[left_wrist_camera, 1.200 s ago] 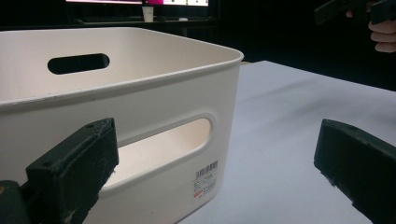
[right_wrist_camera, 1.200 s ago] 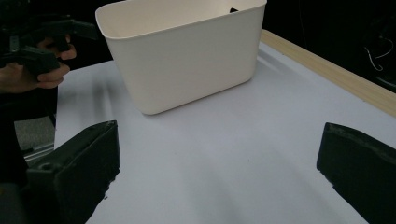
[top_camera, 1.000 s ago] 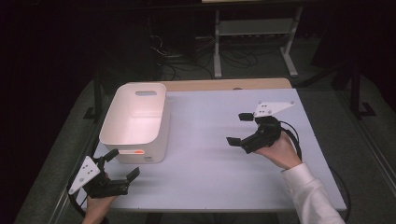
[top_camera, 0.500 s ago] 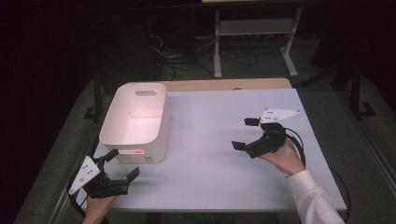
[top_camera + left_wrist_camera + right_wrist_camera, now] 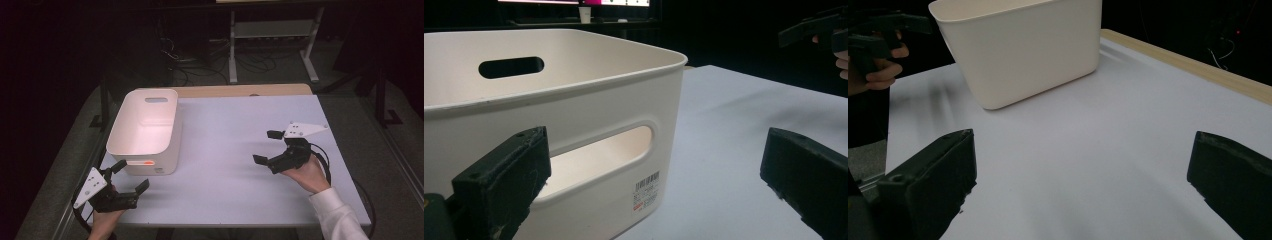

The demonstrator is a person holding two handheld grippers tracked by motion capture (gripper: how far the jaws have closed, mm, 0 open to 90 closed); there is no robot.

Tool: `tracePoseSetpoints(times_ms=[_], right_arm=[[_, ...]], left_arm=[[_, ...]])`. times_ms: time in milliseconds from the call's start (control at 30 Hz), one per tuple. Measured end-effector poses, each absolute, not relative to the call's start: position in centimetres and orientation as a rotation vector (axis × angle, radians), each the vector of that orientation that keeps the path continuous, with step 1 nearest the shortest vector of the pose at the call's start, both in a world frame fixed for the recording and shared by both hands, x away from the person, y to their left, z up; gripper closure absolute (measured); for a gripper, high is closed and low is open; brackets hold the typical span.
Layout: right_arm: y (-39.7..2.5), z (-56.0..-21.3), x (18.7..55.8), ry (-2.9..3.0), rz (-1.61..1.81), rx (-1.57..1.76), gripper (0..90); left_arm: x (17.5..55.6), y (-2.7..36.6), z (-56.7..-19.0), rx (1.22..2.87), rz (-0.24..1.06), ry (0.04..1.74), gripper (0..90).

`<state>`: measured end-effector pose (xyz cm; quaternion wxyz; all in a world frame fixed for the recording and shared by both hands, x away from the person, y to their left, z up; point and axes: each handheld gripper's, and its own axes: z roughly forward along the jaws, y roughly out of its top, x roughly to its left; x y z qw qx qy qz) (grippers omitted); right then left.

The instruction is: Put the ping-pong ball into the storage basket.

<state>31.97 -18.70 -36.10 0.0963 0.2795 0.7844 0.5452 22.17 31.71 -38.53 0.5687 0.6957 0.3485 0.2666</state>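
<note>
The left gripper [image 5: 131, 176] hangs at the near left corner of the surface [image 5: 235, 125], jaws spread wide with nothing between them. In the left gripper view its jaws frame the near end wall of the bin [image 5: 574, 125], with the wall's handle slot and a barcode label straight ahead; the gripper is just beside the bin but not touching it. The right gripper [image 5: 267, 147] is held above the right side of the surface, also gaping and empty, pointing across toward the bin [image 5: 145, 130], which stands well apart from it. In the right gripper view the bin [image 5: 1023, 45] sits at the far side of a bare stretch of surface, with the other hand and its gripper at the left edge.

The bin stands upright on the left part of the surface, and as far as the high view shows, its inside is empty.

My reading is that the work has barely started: neither gripper has hold of anything, and the bin has not been grasped. What seems to be left is the whole handling of the bin, most likely starting with the left gripper closing on the near wall or its handle slot.
</note>
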Motion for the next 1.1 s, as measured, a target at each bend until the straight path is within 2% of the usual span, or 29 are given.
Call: tracePoseSetpoints(times_ms=[1100], right_arm=[[-22.8,-38.7,28.8,2.092,1.684,0.879,0.0]], left_arm=[[22.0,31.8,-38.4,1.639,0.636,0.795,0.0]])
